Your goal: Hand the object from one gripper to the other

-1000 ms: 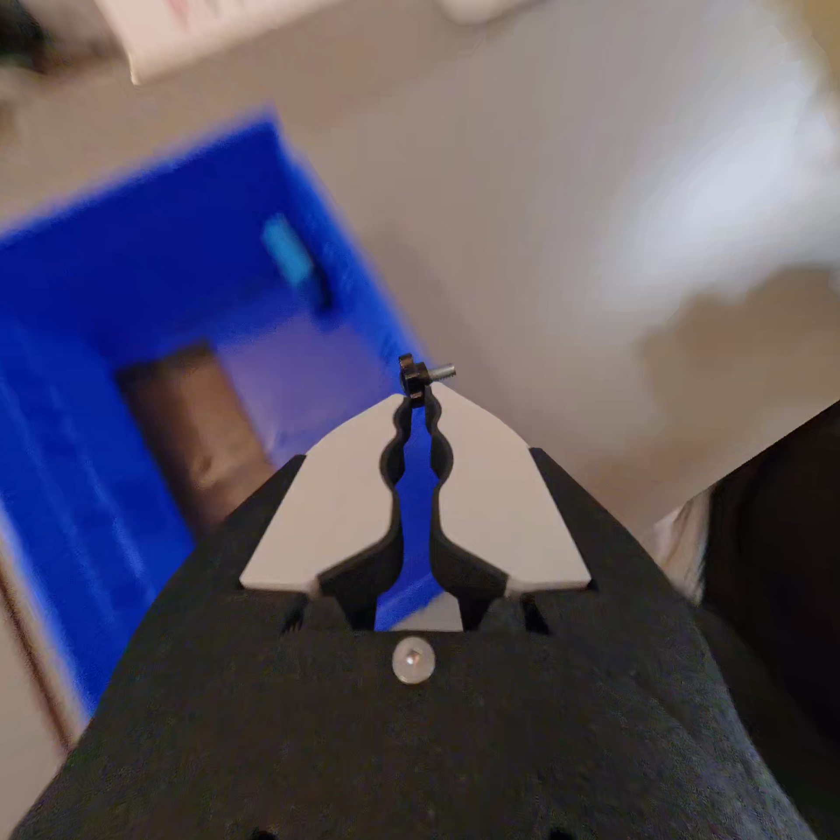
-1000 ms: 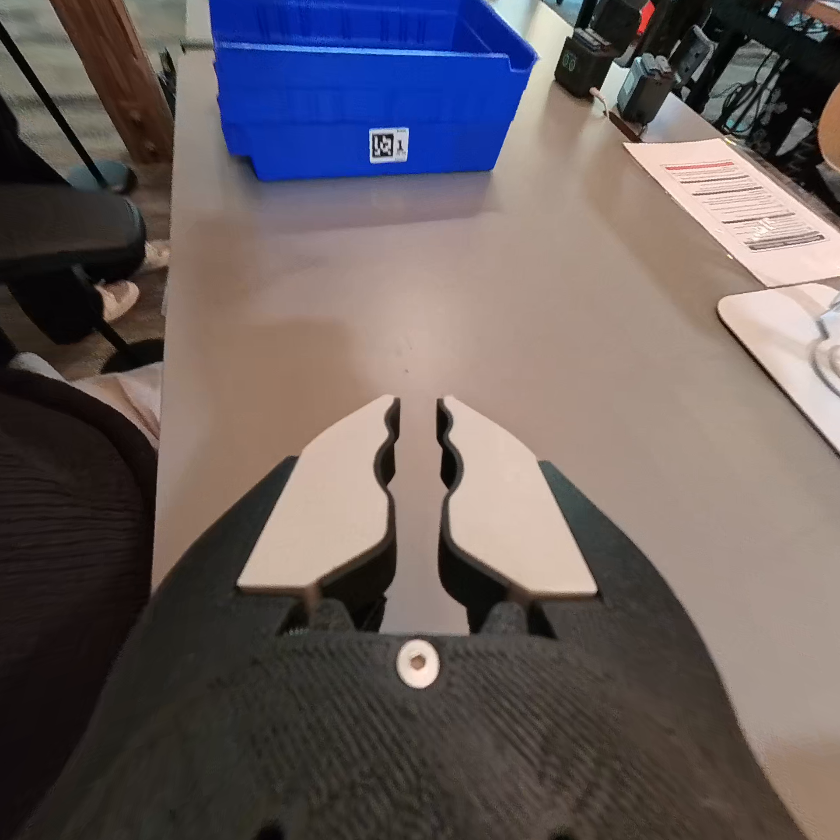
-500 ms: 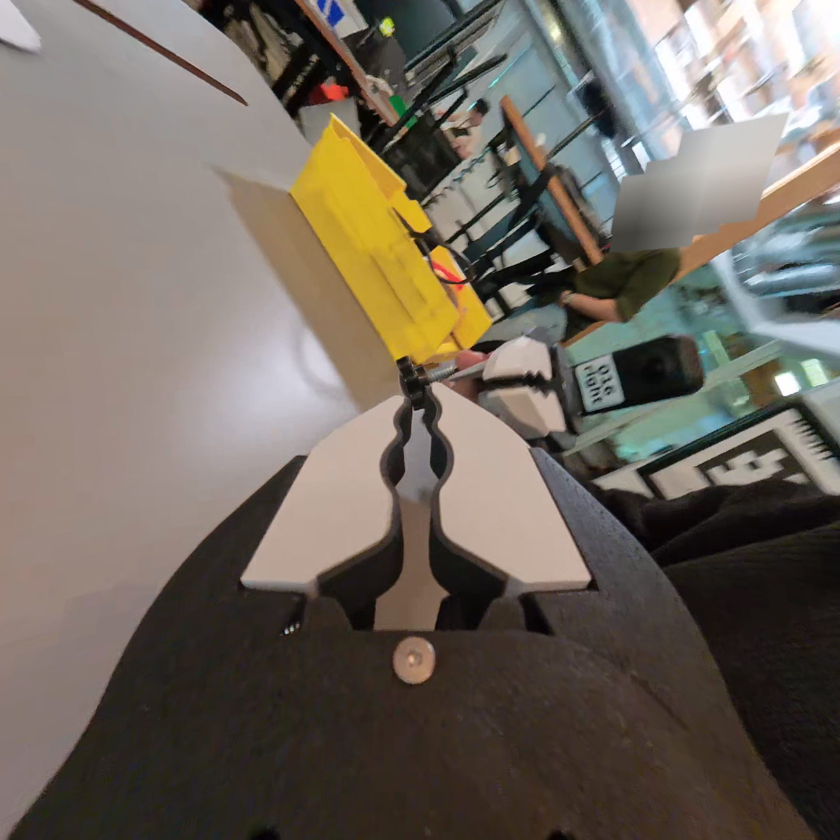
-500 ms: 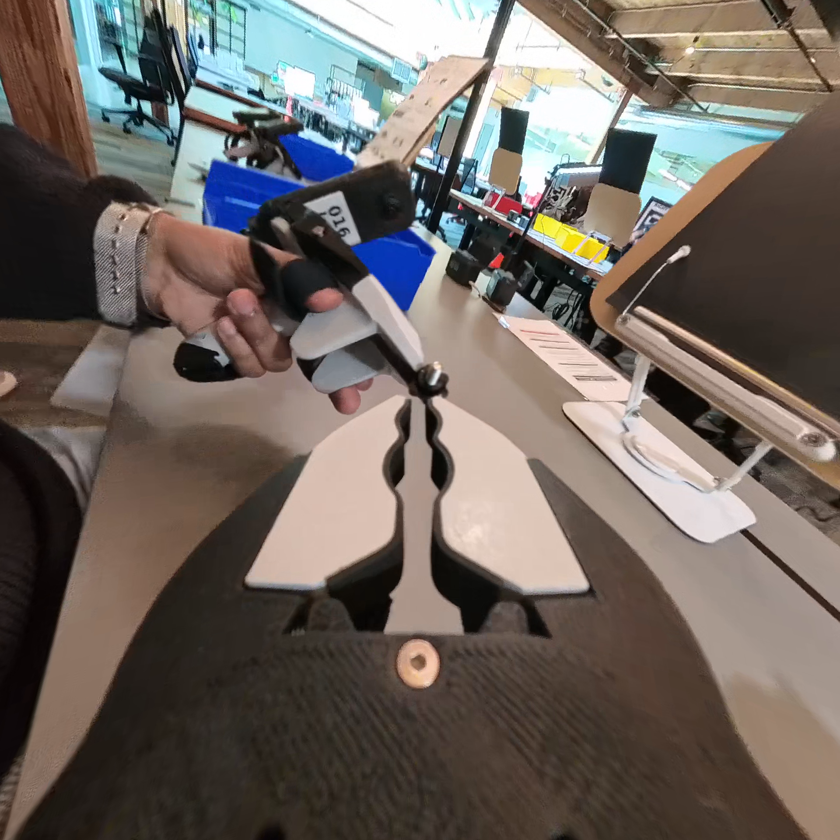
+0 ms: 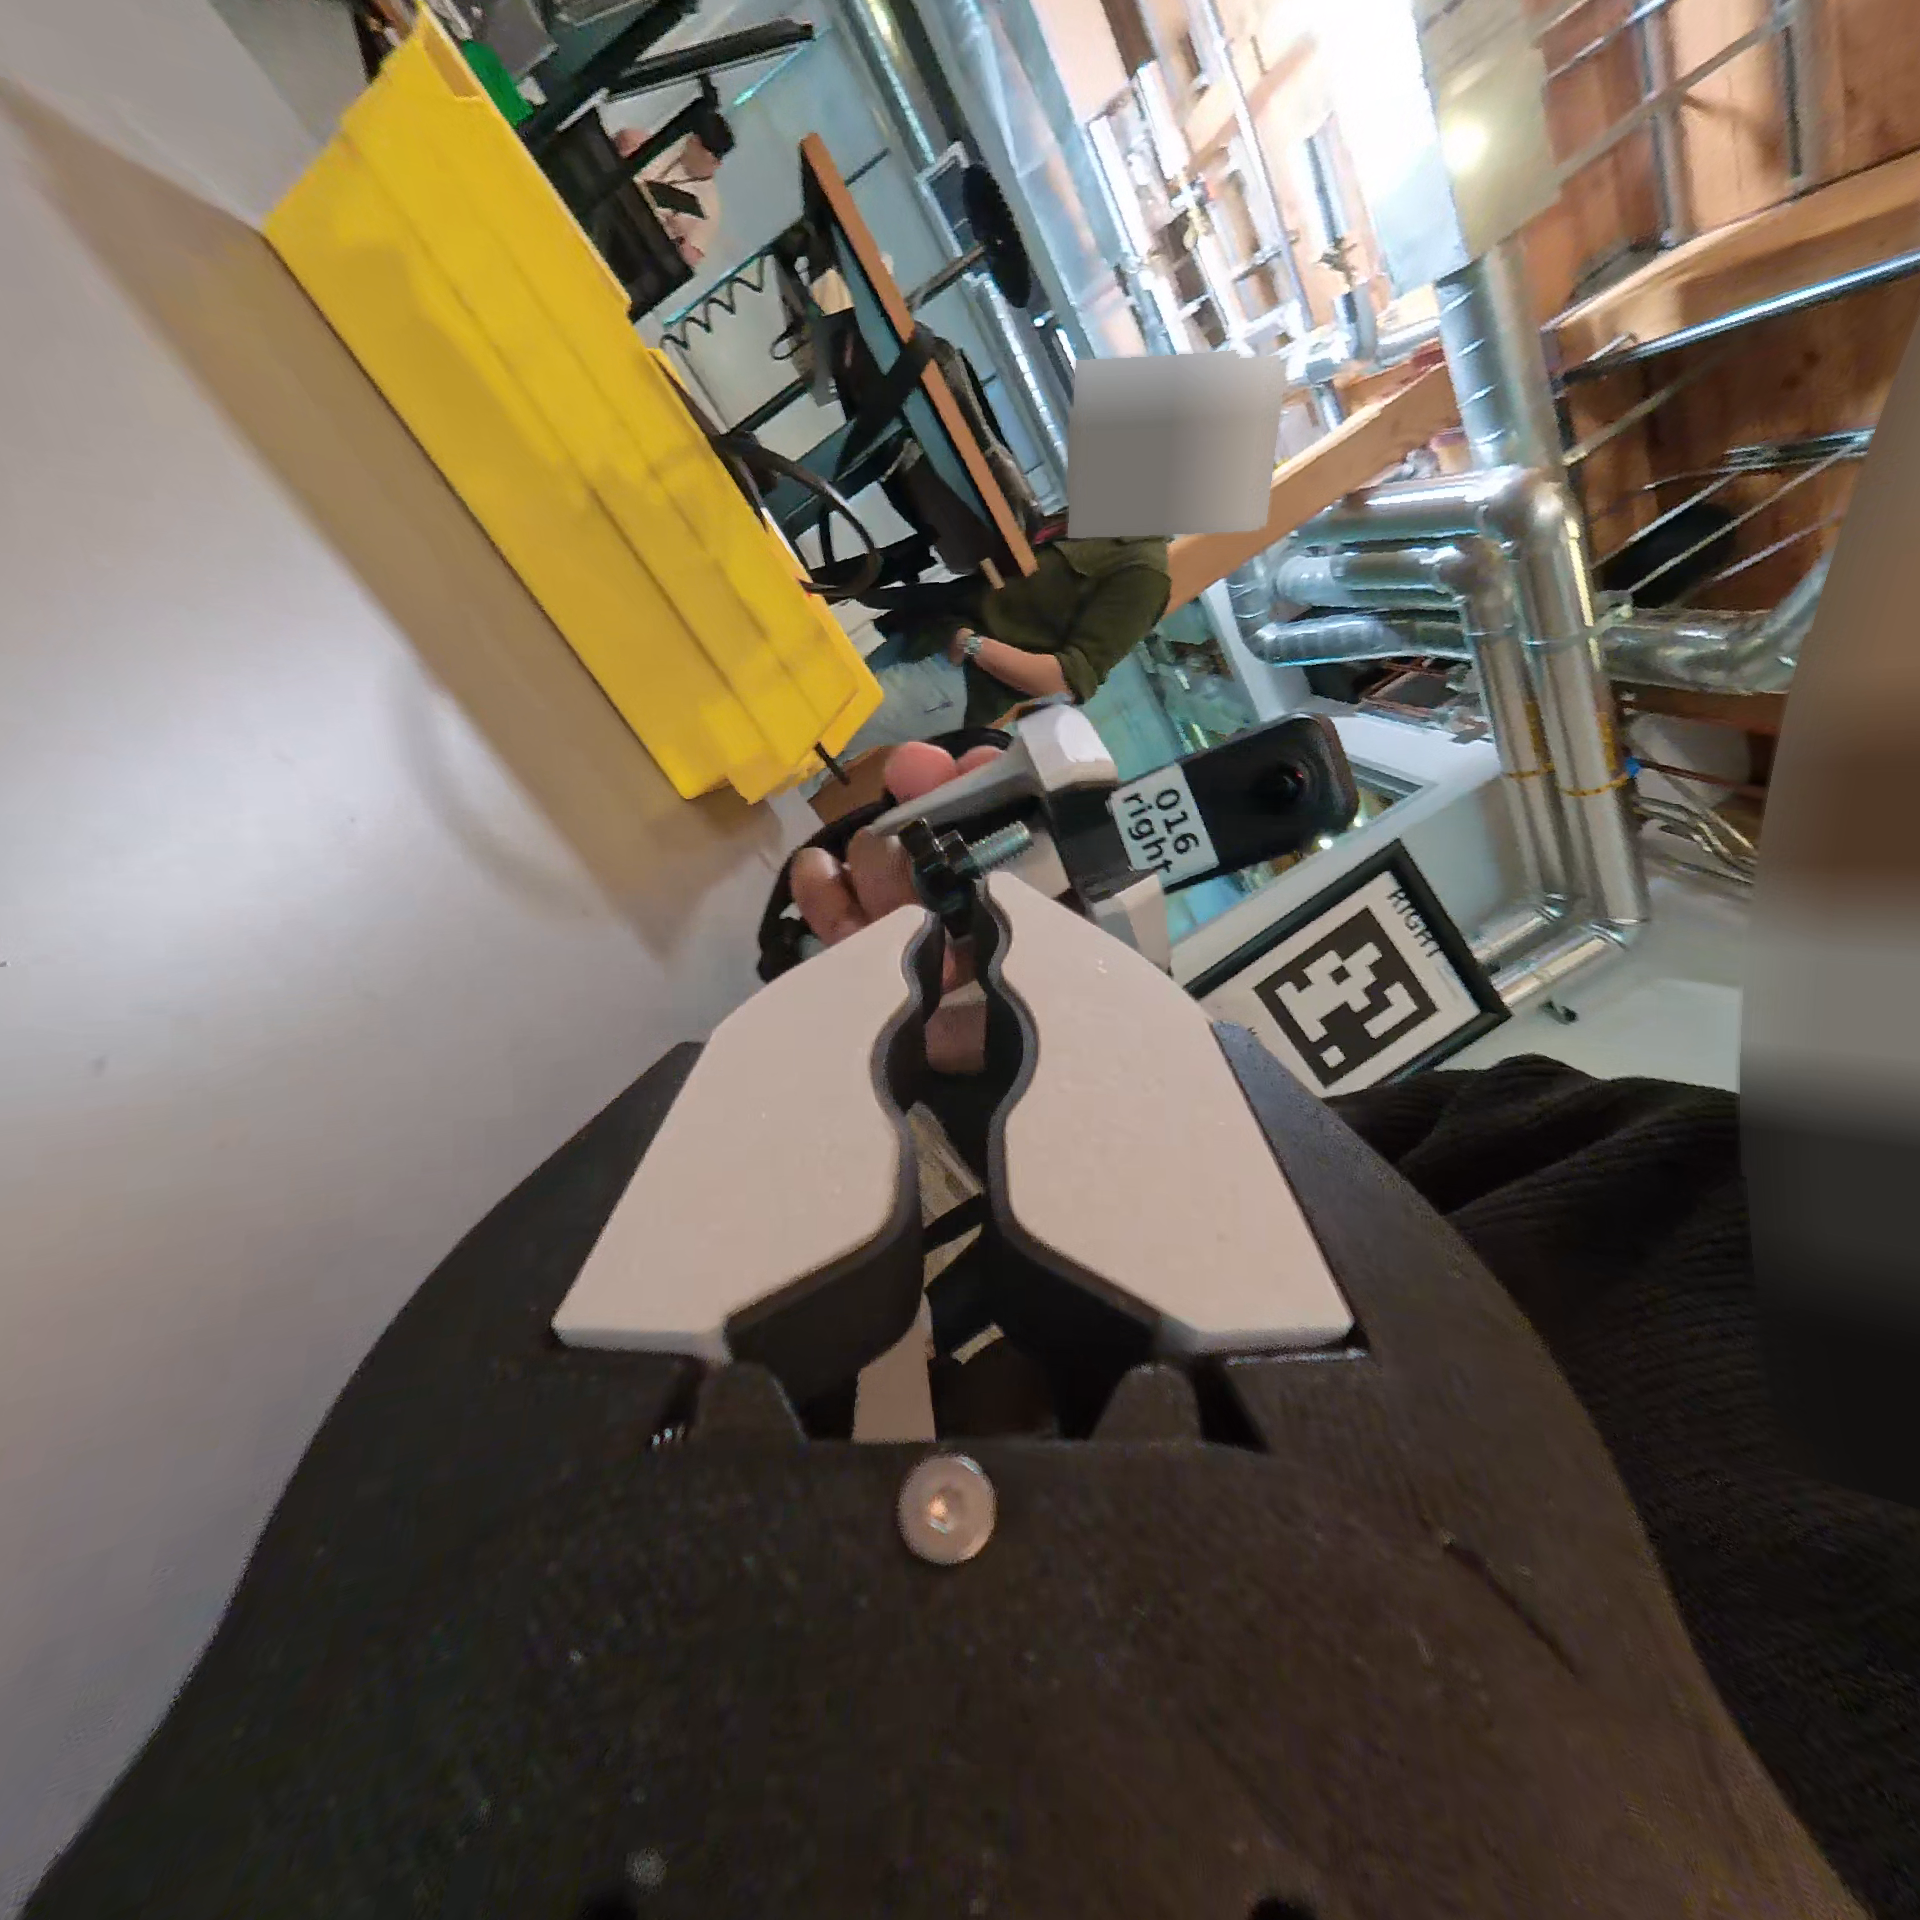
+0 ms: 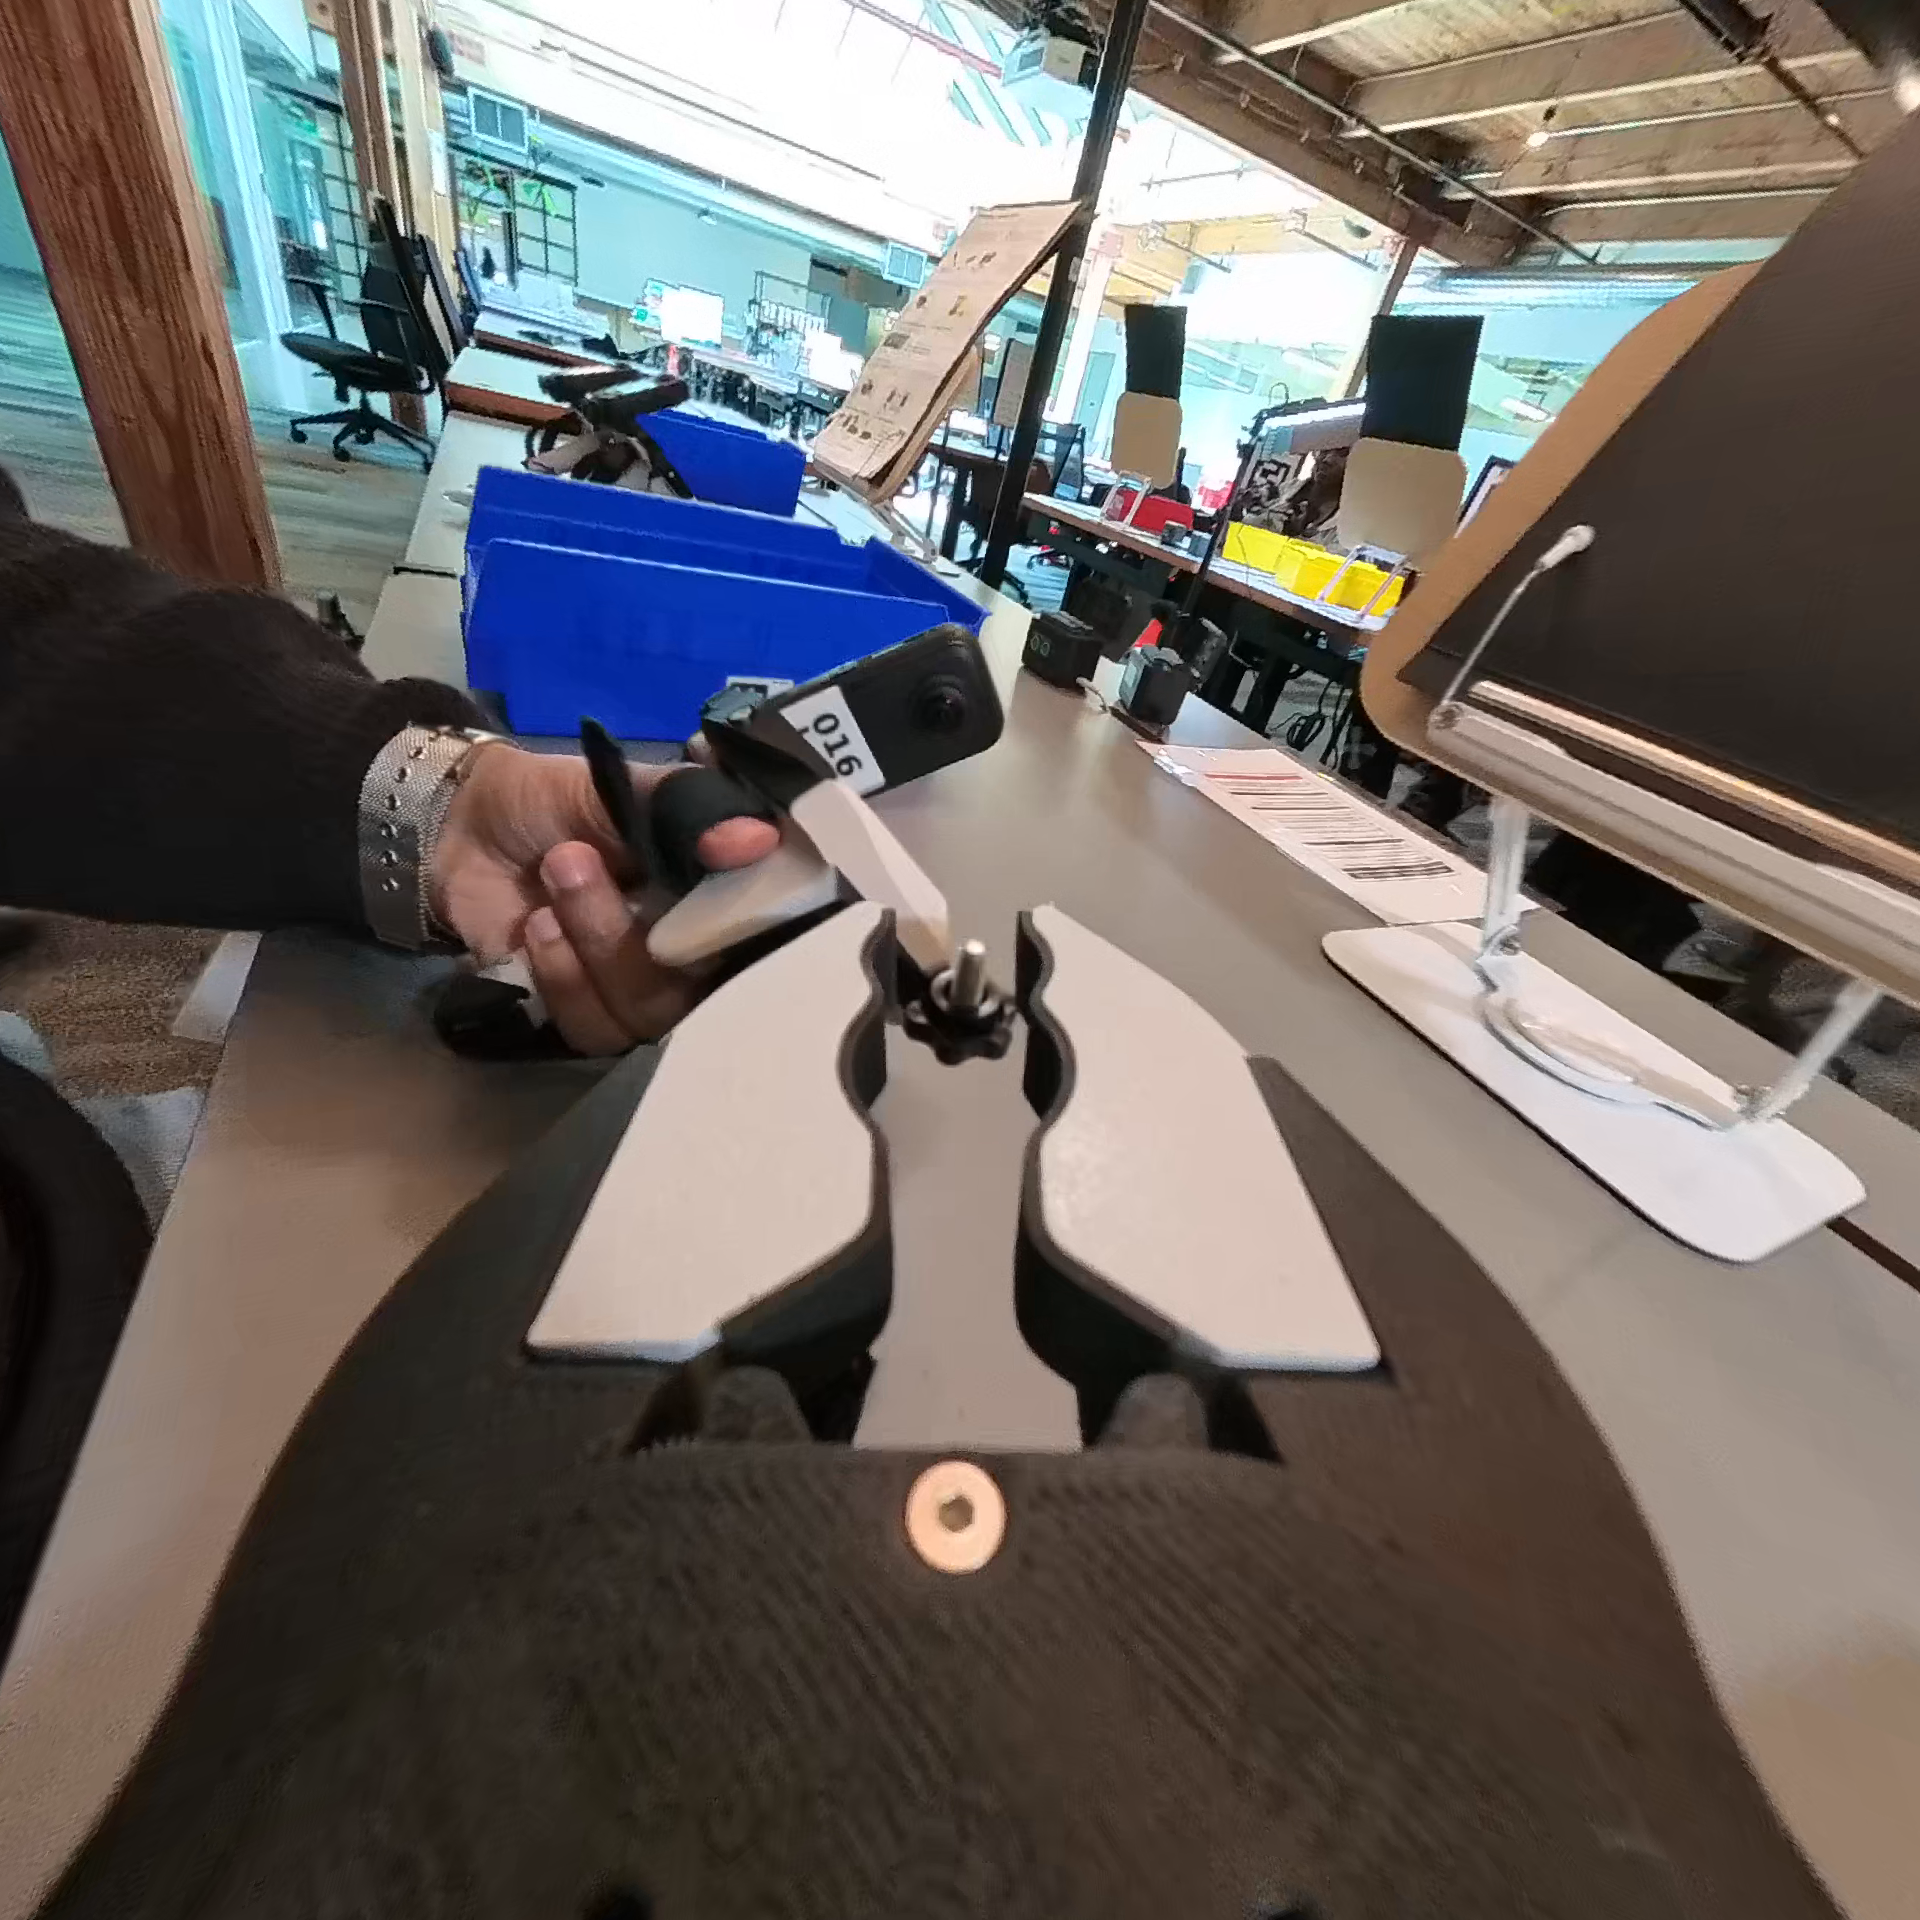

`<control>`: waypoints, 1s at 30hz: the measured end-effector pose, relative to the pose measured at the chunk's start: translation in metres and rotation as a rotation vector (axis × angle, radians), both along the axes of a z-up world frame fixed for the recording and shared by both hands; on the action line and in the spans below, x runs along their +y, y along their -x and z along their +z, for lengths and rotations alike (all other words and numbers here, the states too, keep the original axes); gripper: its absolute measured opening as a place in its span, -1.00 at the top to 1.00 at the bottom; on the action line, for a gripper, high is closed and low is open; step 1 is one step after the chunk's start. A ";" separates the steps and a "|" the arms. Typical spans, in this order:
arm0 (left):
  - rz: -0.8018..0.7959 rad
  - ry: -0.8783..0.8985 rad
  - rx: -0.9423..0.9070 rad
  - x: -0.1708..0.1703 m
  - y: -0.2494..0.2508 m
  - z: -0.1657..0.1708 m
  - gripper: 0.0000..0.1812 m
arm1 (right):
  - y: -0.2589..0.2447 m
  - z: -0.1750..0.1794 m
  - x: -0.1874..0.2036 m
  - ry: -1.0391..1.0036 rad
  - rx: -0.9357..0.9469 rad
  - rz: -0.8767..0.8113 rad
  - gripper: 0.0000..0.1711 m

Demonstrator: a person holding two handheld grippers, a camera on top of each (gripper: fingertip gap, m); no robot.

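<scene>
While my left gripper (image 5: 954,914) pinches one black knob screw (image 5: 961,862) at its fingertips, my right gripper (image 6: 954,925) stands parted with that screw between its two fingers, not yet clamped. One gray table (image 6: 1091,831) lies below, bearing one blue bin (image 6: 665,634) and one yellow bin (image 5: 540,416).

Each gripper has a black textured body; two pale grey fingers (image 6: 727,1143) with wavy black inner edges; a silver screw (image 6: 954,1530) set centrally behind them. The left gripper (image 6: 940,951), seen from the right wrist view, carries a black camera (image 6: 914,717) with a white label; the hand (image 6: 540,883) on it wears a silver mesh watchband (image 6: 400,831) and a black knit sleeve (image 6: 177,758).
</scene>
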State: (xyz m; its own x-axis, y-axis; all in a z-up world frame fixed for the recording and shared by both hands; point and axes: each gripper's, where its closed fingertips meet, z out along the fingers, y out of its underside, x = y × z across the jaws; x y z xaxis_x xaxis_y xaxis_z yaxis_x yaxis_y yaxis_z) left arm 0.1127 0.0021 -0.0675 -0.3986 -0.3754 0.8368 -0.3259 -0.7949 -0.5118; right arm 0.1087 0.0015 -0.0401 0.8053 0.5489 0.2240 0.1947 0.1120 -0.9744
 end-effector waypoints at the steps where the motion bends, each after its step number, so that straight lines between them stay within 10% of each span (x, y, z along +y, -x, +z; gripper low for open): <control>1: -0.011 0.002 -0.014 0.000 0.002 0.003 0.94 | 0.002 0.000 0.005 0.005 -0.006 0.005 0.73; 30: -0.069 0.062 0.006 0.000 0.007 -0.003 0.92 | 0.004 -0.010 0.008 0.071 0.116 0.100 0.91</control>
State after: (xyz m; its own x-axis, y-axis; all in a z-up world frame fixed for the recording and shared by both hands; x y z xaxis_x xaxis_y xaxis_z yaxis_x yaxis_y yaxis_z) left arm 0.1054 0.0016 -0.0709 -0.4163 -0.2945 0.8602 -0.3841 -0.8005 -0.4600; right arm 0.1044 0.0091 -0.0501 0.7640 0.6389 0.0901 0.0714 0.0551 -0.9959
